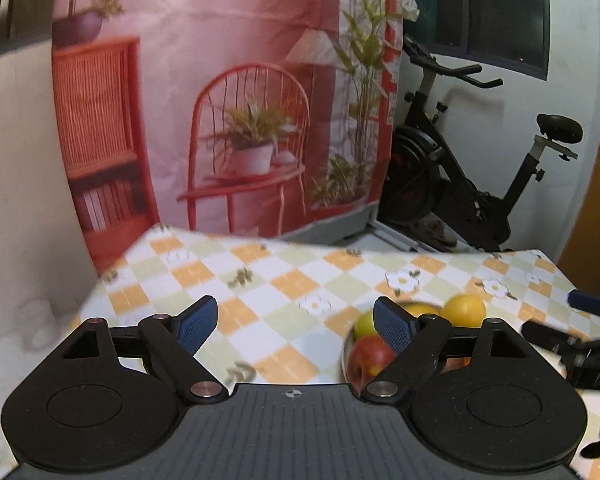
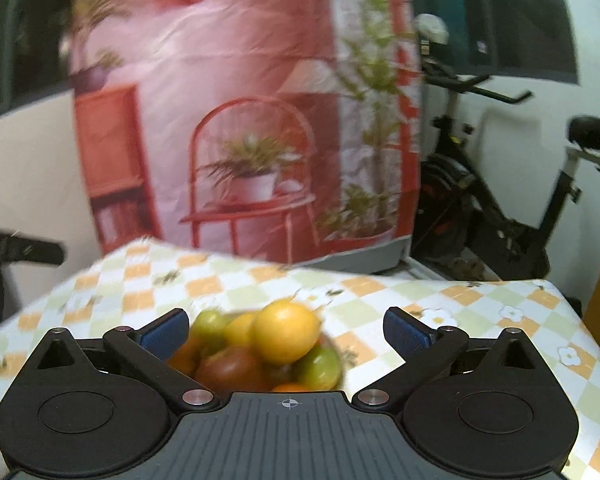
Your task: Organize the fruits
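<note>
A bowl piled with fruit stands on the checkered tablecloth [image 2: 480, 300]. In the right wrist view an orange [image 2: 286, 332] tops the pile, with green fruits [image 2: 320, 366] and a dark red one [image 2: 232, 368] around it. My right gripper [image 2: 286, 330] is open, hovering just above and behind the pile. In the left wrist view the bowl sits at the right, with an orange [image 1: 462, 311] and a red apple [image 1: 368, 356] showing. My left gripper [image 1: 294, 322] is open and empty, left of the bowl. The right gripper's blue fingertip [image 1: 588, 303] shows at the right edge.
The table [image 1: 260, 280] ends at its far edge before a pink printed backdrop [image 1: 228, 100]. An exercise bike [image 1: 480, 184] stands on the floor behind the table at the right. A pale wall is at the left.
</note>
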